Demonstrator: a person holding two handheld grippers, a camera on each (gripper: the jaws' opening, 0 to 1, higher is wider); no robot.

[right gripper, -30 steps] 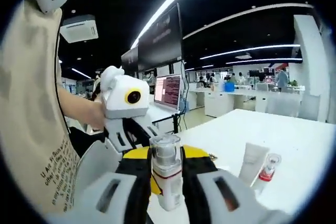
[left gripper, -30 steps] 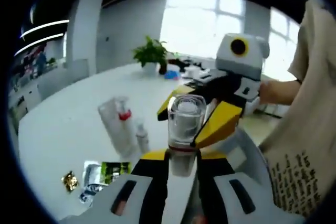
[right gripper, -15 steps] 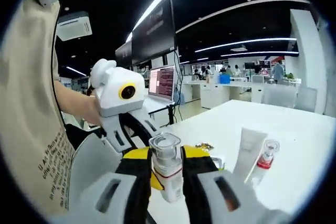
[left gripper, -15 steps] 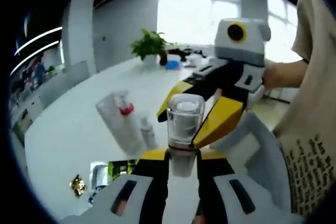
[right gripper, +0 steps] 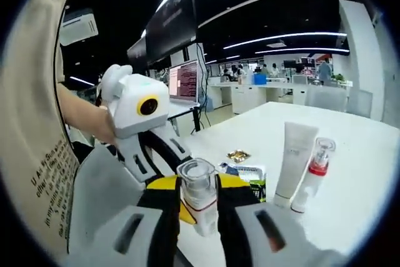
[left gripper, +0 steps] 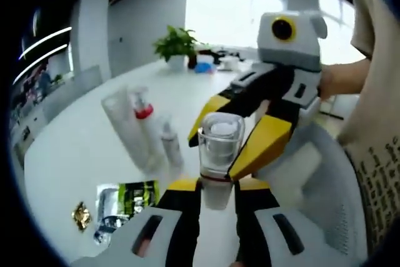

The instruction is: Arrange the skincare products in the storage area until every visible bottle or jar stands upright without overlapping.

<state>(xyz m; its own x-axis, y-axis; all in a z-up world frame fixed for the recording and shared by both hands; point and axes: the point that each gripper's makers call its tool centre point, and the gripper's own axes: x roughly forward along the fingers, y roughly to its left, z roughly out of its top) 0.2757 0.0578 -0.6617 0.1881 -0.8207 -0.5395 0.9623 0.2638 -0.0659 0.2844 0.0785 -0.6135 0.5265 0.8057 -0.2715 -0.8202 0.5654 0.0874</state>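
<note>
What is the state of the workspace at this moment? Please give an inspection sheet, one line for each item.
Surface: white table, mostly bare.
Job's things: clear-capped bottle held above the table between both grippers; white tube and red-collared pump bottle stand upright side by side; a small white bottle stands by them.
Clutter: green and black sachets lying flat; a small gold wrapper.
Grippers: left gripper and right gripper both shut on the clear-capped bottle, from opposite sides.
Cables: some hang under the laptop stand.
Surroundings: open office, potted plant, laptop, desks, a person's sleeve.
</note>
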